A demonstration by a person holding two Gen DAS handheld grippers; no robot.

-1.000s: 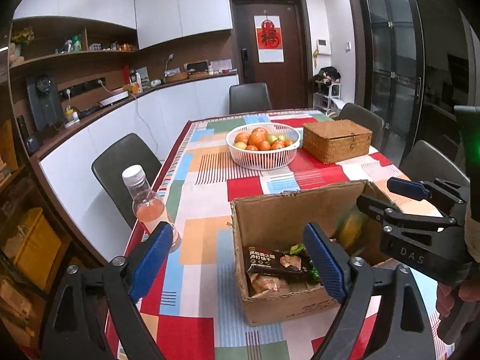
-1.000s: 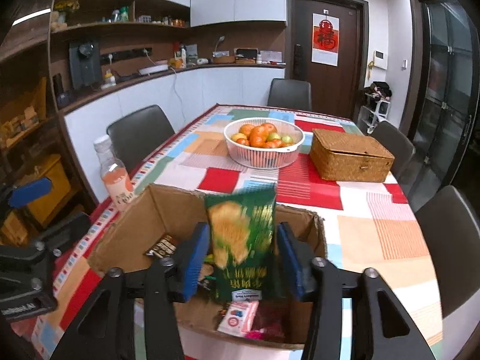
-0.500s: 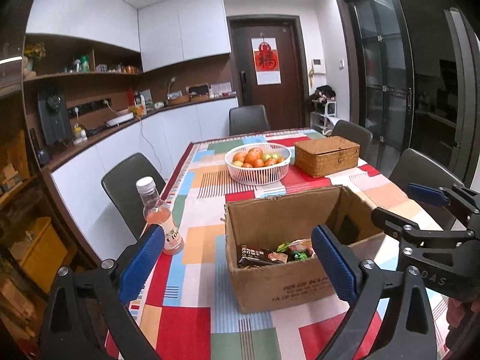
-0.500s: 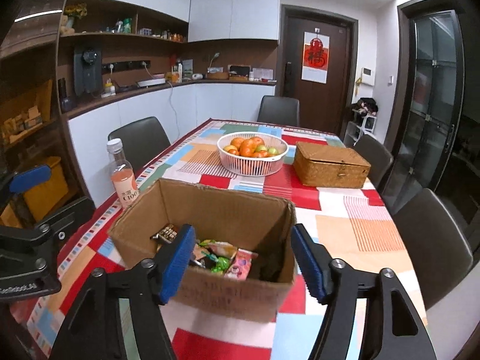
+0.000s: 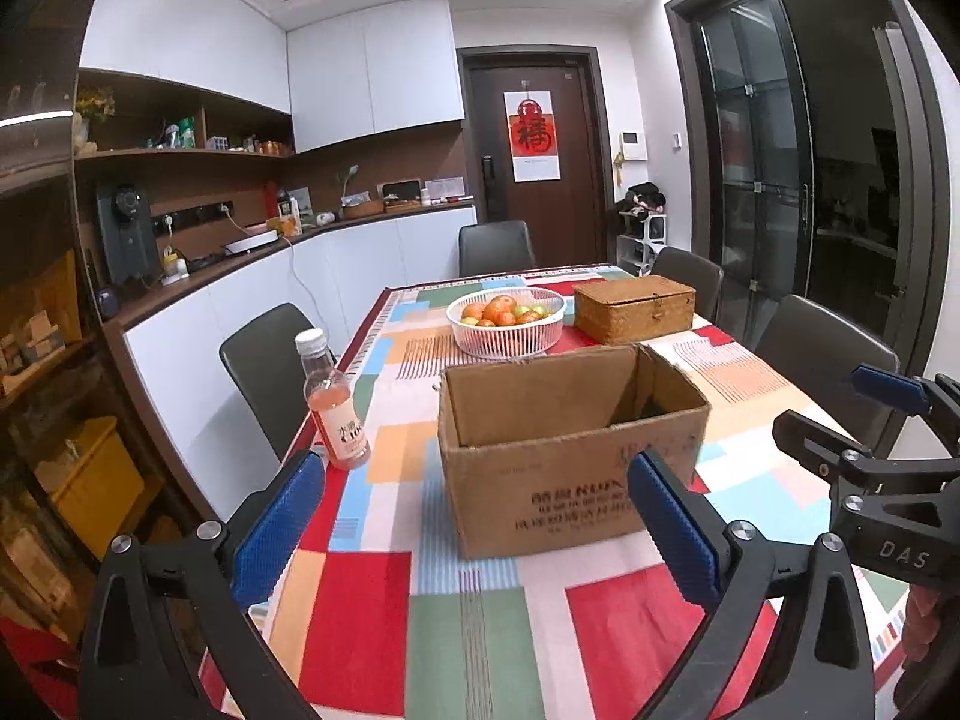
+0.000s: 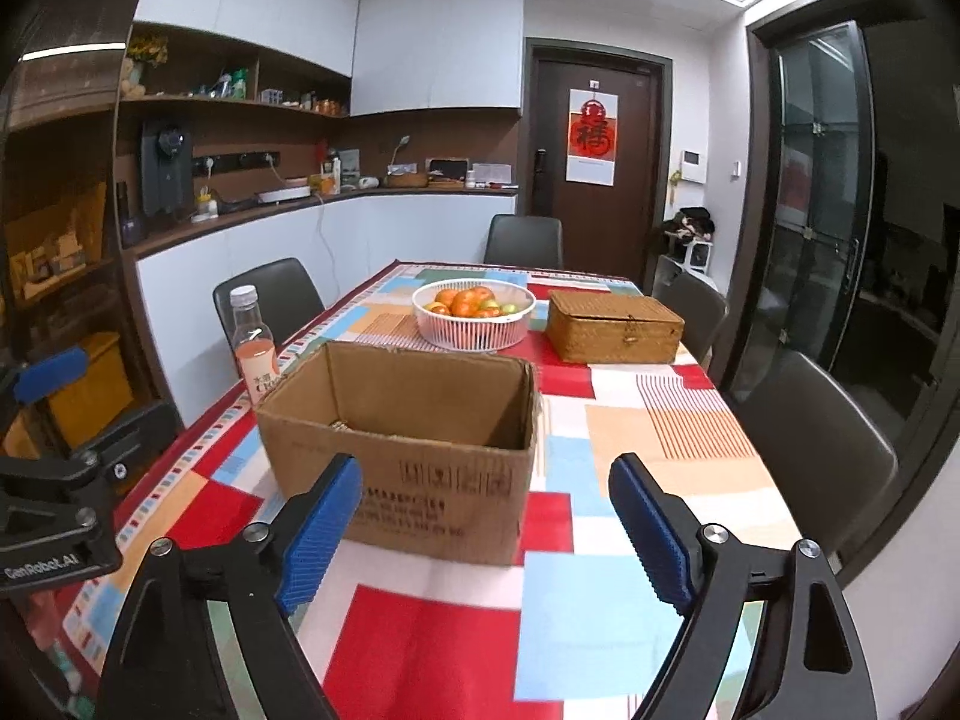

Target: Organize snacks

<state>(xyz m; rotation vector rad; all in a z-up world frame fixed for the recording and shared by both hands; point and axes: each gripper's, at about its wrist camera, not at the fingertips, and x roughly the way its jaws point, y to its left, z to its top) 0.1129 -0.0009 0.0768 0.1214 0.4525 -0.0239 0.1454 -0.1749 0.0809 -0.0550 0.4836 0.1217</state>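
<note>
From the left wrist view, the left gripper hangs spread wide and empty above the near edge of the surface, which is covered in a cloth of coloured blocks. Straight ahead of it, just beyond the fingertips, stands the open brown cardboard box; from this low angle only its bare inner walls show, so the snacks, if any lie inside, are hidden. Ahead and to the left of the gripper stands a clear plastic bottle of pink drink with a white cap, near the box but apart from it. Further ahead sit a white slotted basket holding oranges and small green fruit, and a closed woven rattan box to the right of it.

From the right wrist view, the right gripper is likewise spread and carries nothing, the cardboard box directly ahead, its contents again out of sight below the rim.

Judging by this, the packing may be finished or paused. Any next pick should come from above the box rim, with the bottle kept clear.
</note>
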